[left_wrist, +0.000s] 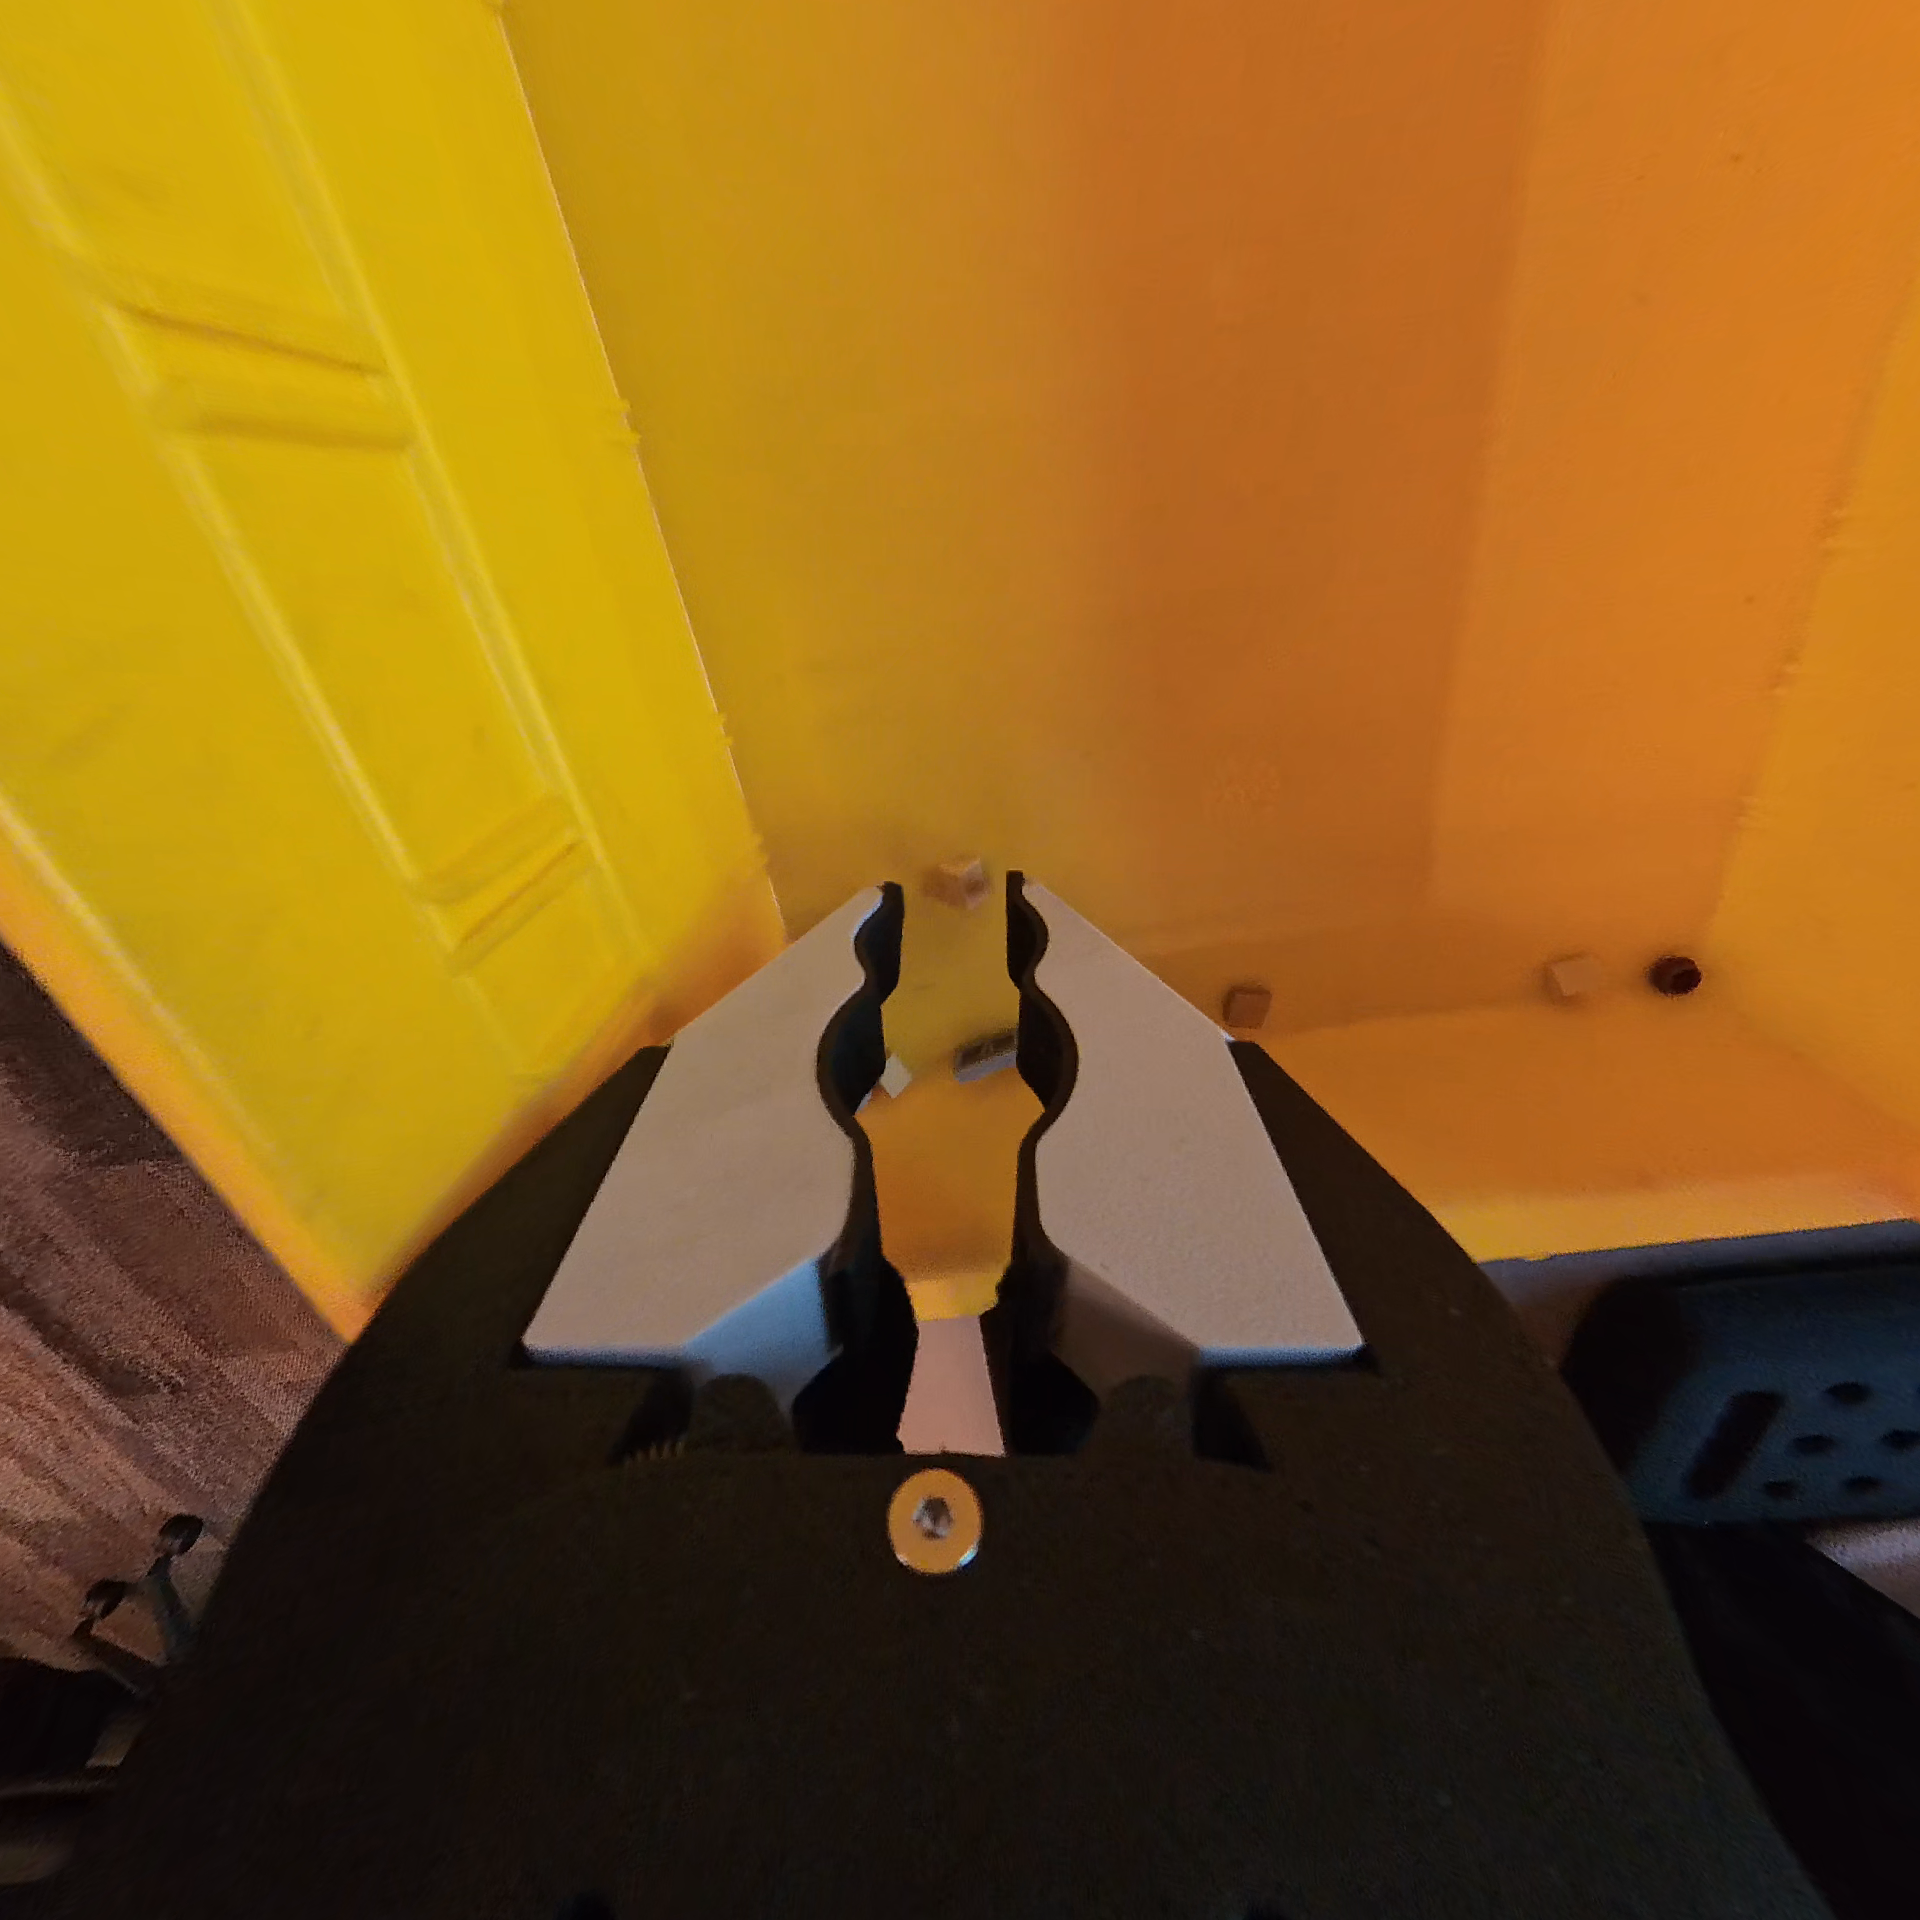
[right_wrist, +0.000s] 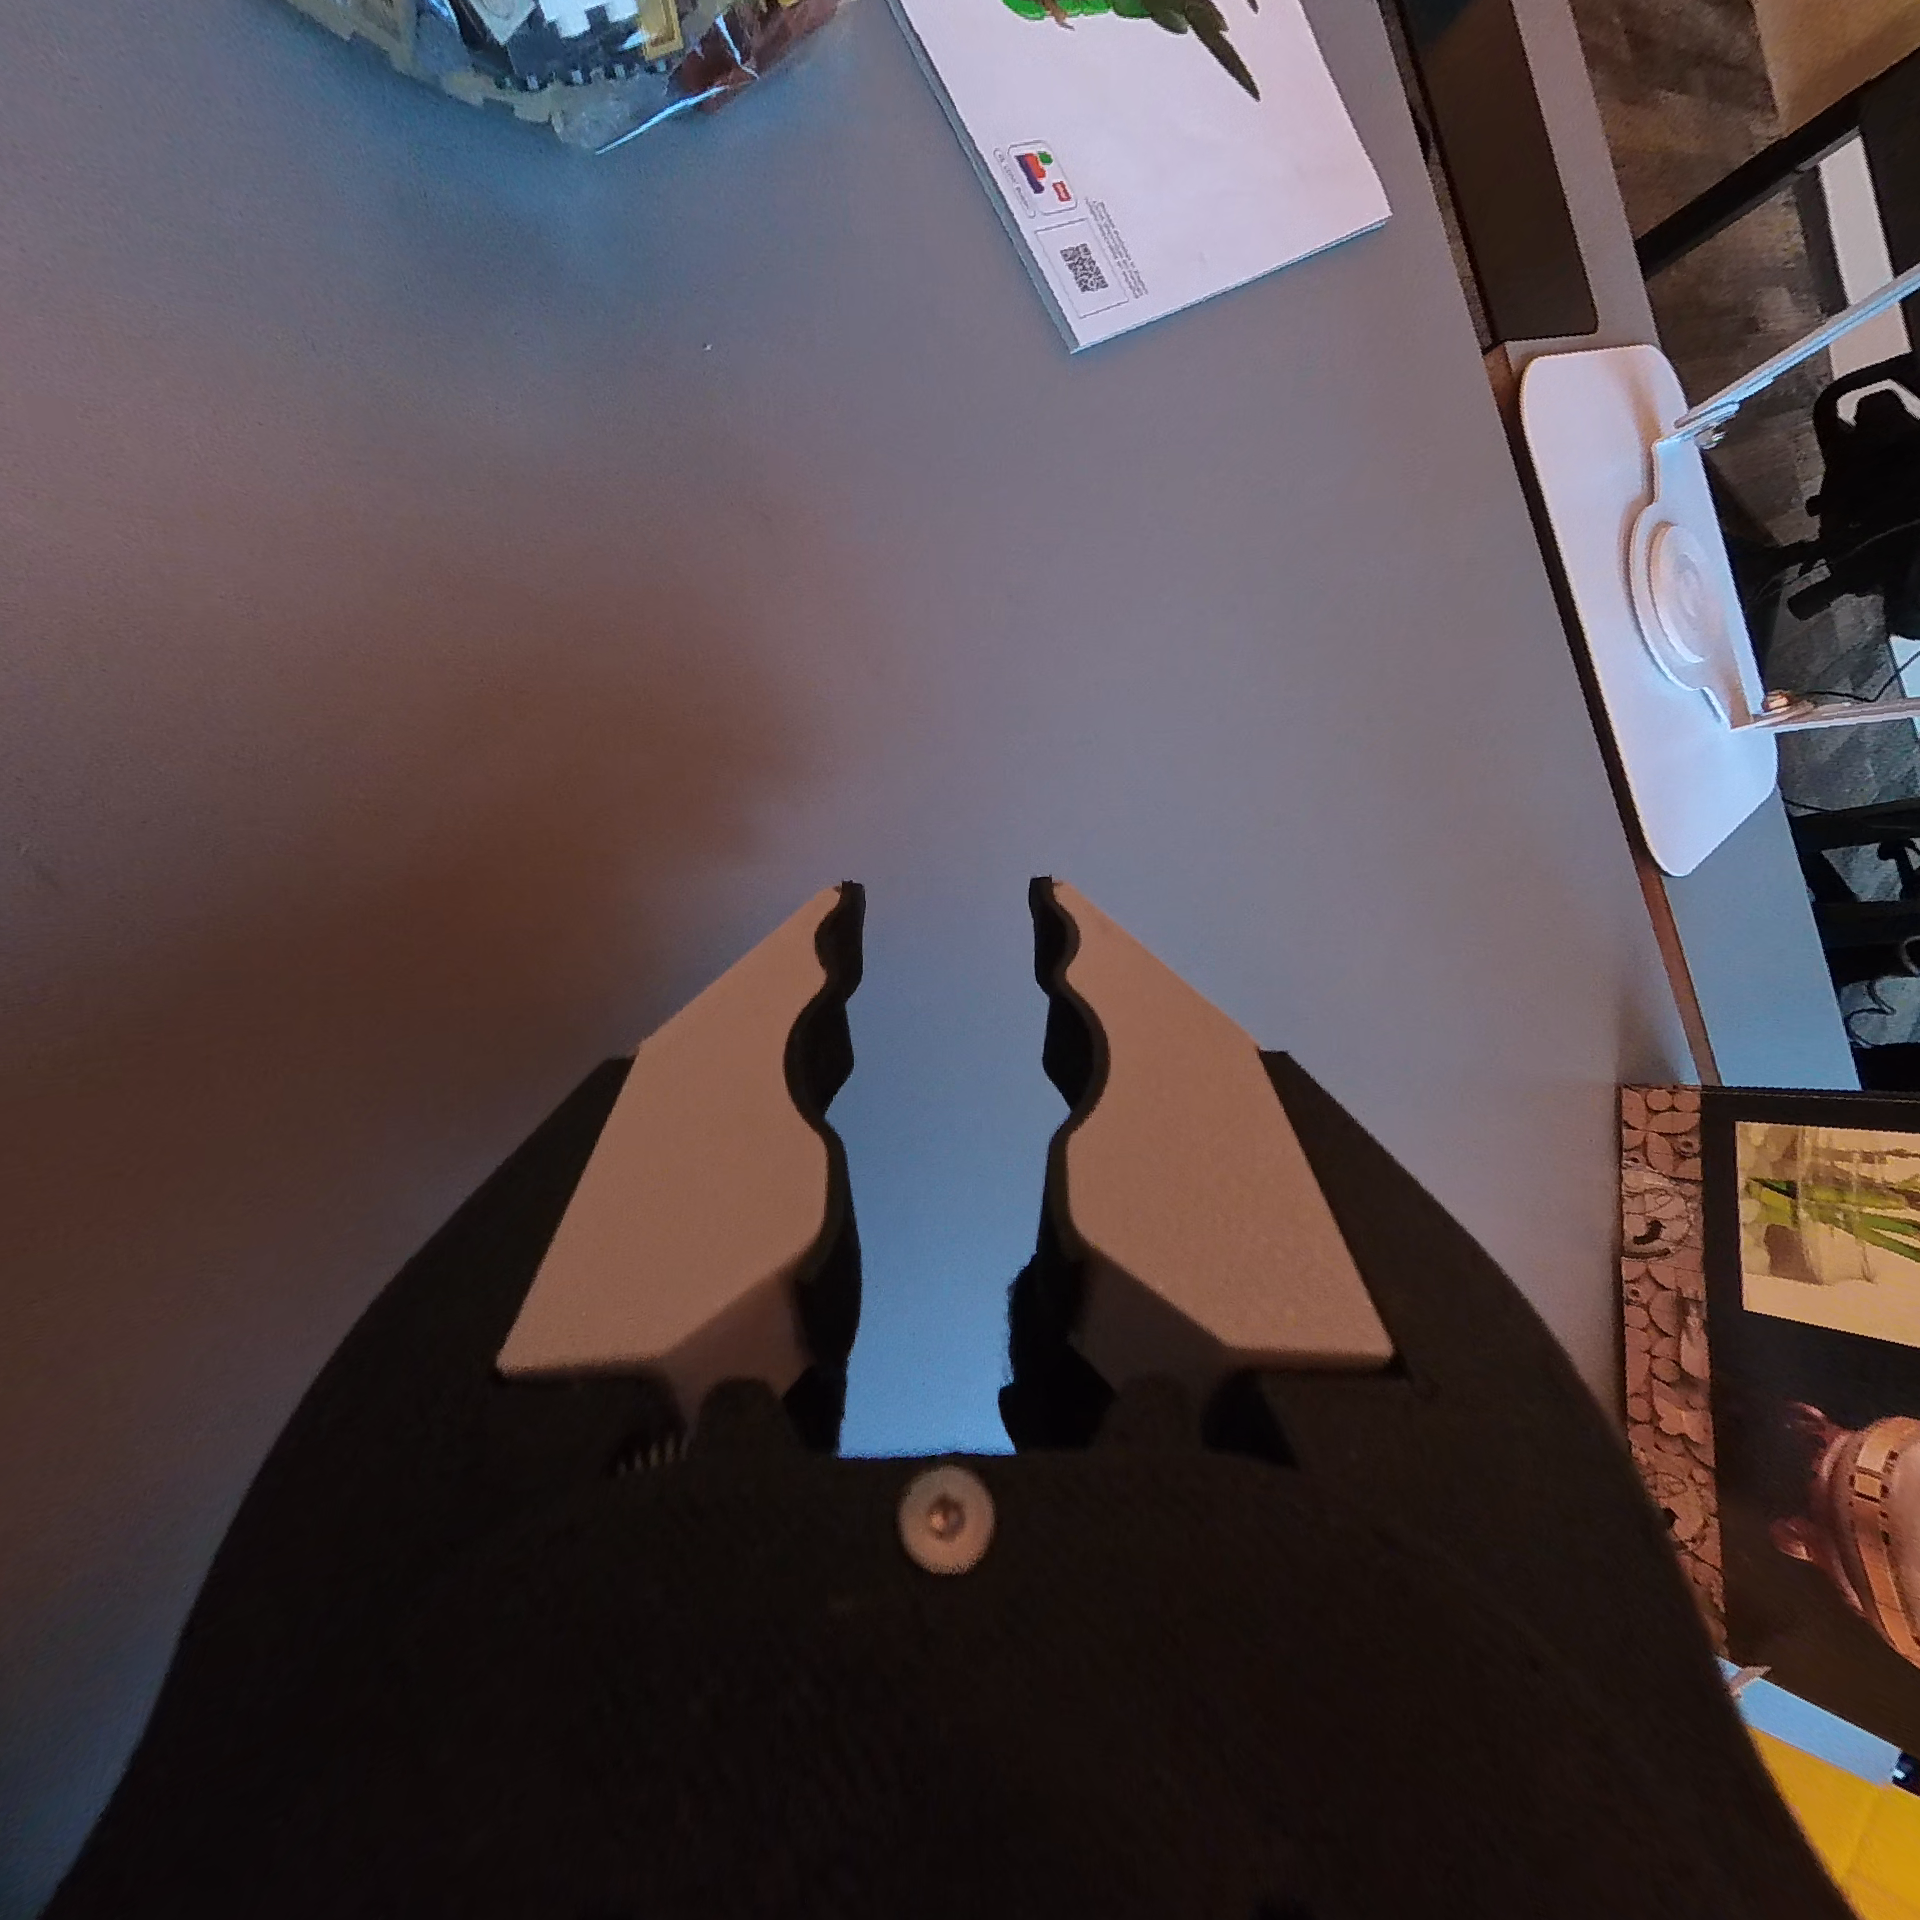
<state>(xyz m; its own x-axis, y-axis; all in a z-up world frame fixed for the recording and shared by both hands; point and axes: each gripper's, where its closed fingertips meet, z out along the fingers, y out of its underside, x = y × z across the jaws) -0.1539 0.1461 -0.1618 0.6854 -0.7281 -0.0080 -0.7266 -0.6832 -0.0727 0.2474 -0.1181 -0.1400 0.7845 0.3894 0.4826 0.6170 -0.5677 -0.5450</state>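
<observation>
Left gripper (left_wrist: 953, 883): reaches into a yellow bin (left_wrist: 1091, 468); its fingers stand slightly apart with a narrow gap between them and pinch nothing.
Bin inside: smooth yellow-orange walls fill the upper and right of the left wrist view; the floor shows at lower right.
Small pieces: a tan cube (left_wrist: 957, 881) lies just beyond the fingertips in the middle of the frame; a brown cube (left_wrist: 1246, 1004) and a pale cube (left_wrist: 1567, 980) sit along the foot of the back wall to the right, near a dark round hole (left_wrist: 1675, 975). A small grey piece (left_wrist: 987, 1052) shows through the gap between the fingers.
Bin outside: a ribbed yellow outer wall (left_wrist: 260, 623) runs down the left of the frame, with mottled carpet (left_wrist: 94, 1247) at lower left.
Right gripper (right_wrist: 947, 885): hangs over a bare grey tabletop (right_wrist: 727, 520); its fingers are spread and hold nothing.
Tabletop, top of frame: a clear bag of small pieces (right_wrist: 582, 52) at upper left, a white booklet (right_wrist: 1164, 166) at upper middle.
Right edge: a white stand base (right_wrist: 1631, 613) on the tabletop's rim, a dark picture box (right_wrist: 1808, 1371) at lower right, a yellow corner (right_wrist: 1839, 1808) below it.
Room: dark furniture and cables beyond the tabletop at far right.
</observation>
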